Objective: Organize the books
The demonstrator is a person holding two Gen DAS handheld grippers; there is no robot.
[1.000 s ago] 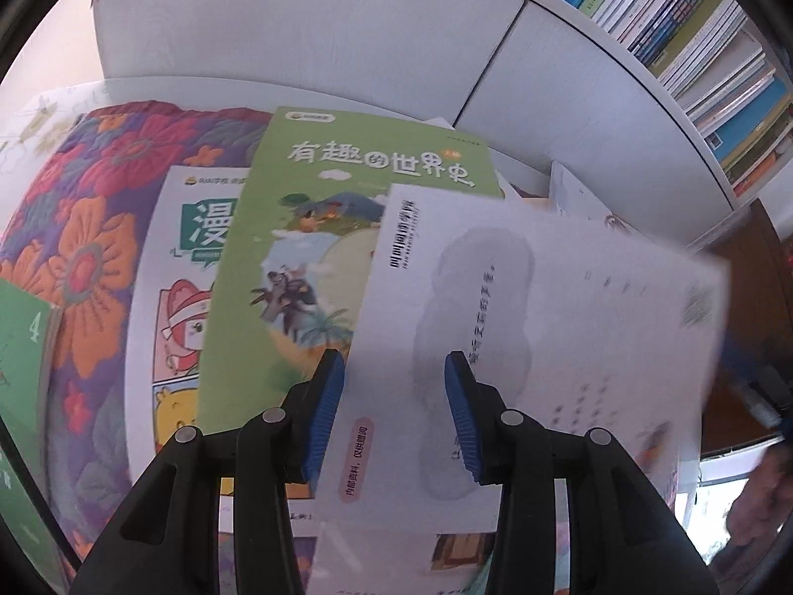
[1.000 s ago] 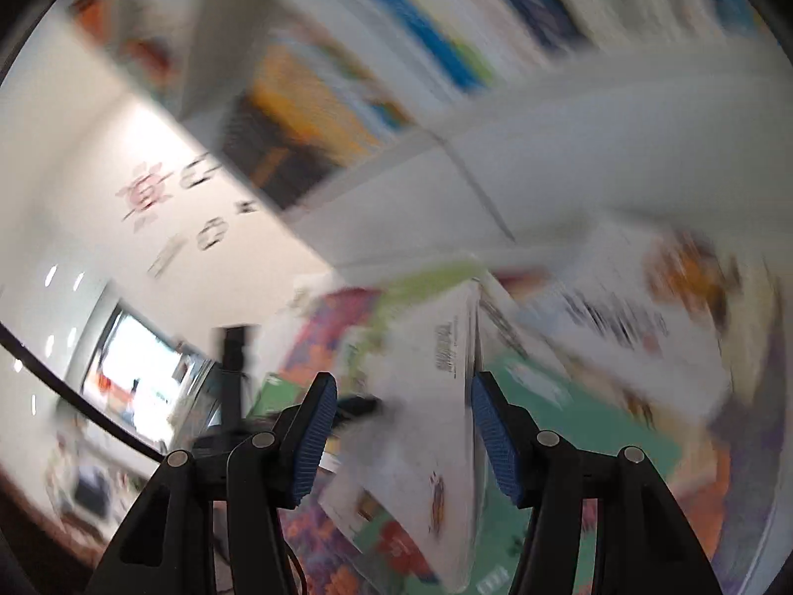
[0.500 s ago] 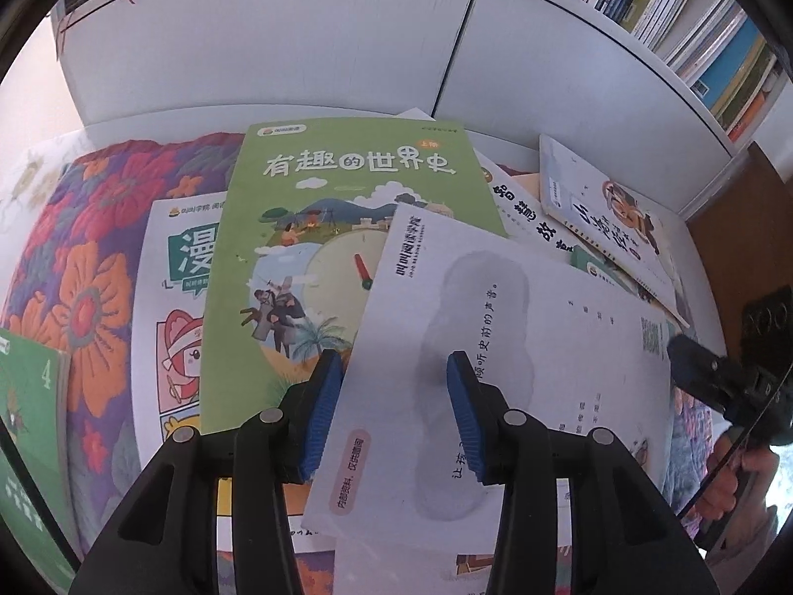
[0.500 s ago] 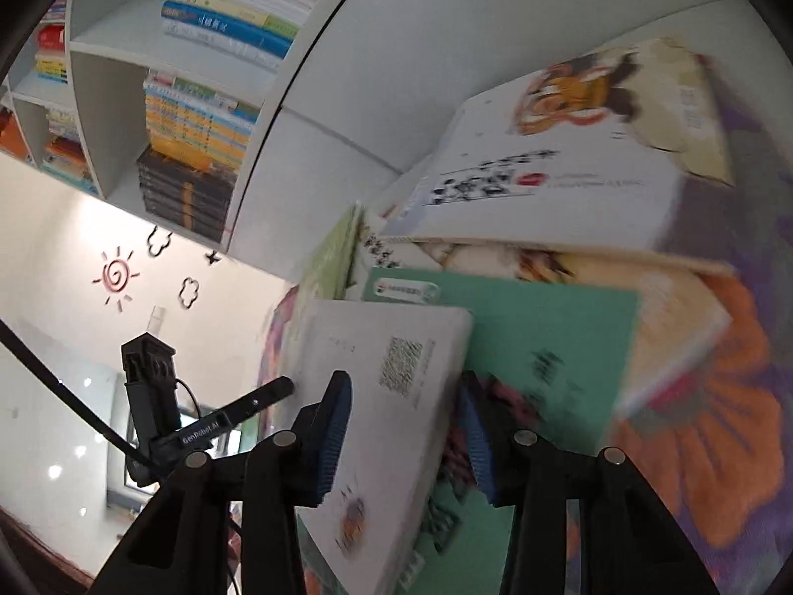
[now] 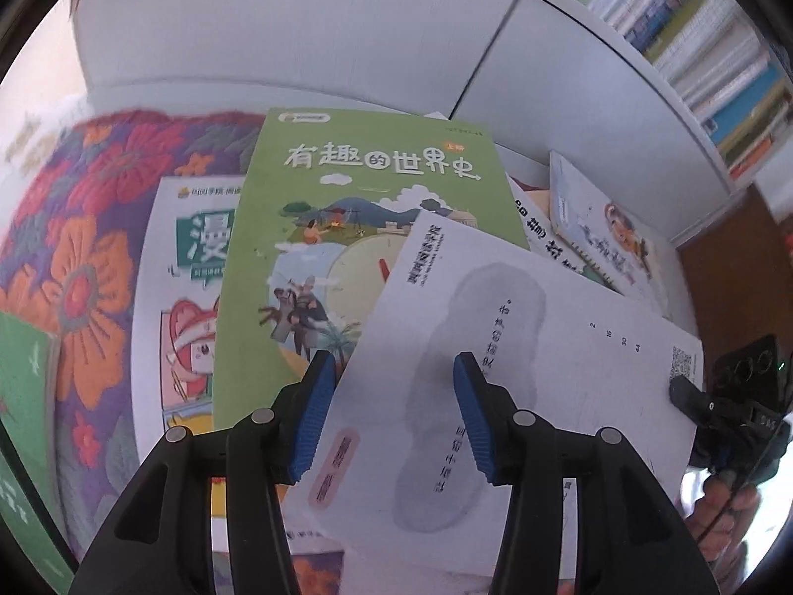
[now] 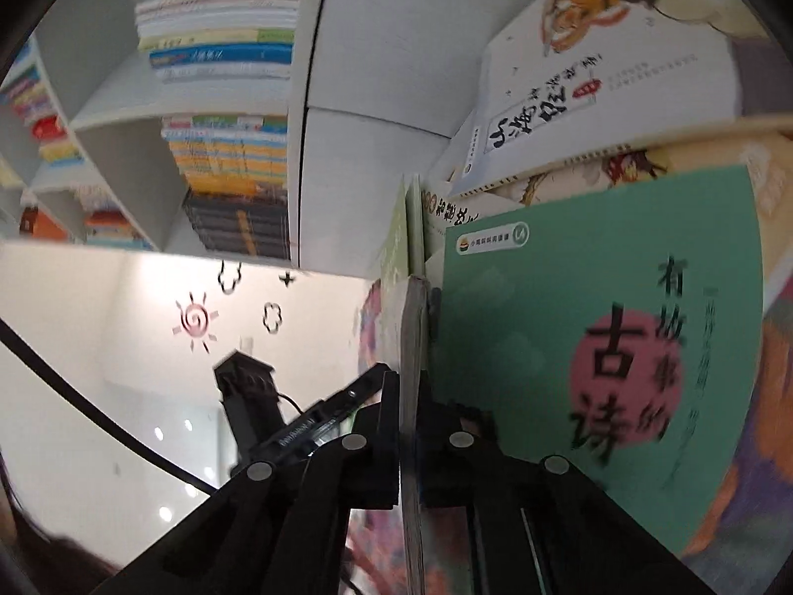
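My right gripper [image 6: 409, 396] is clamped tight on the edge of the white booklet [image 5: 520, 396]. In the right wrist view I'm looking straight down that edge [image 6: 411, 347], with a finger pressed on either side. From the left wrist view you can see the same gripper [image 5: 686, 391] biting the booklet's right edge, right by the QR code, with a bit of my hand [image 5: 723, 501] showing below it.

My left gripper [image 5: 389, 414] hangs over the booklet with its jaws opening. The blue pads [image 5: 312, 416] aren't pressing on anything; there's just the booklet's cover lying underneath the gap.

The booklet sits on top of the pile, tilted, overlapping the green world history book [image 5: 376, 228]. That one lies over a white comic-style book [image 5: 193, 267] on the floral quilt [image 5: 74, 258]. To the right there's a spiral-bound book with a cartoon figure [image 5: 609, 243], and in the right view a teal poetry book [image 6: 594, 347] sits just beside the booklet's edge. White bookshelf [image 6: 223, 99] full of books behind it all.
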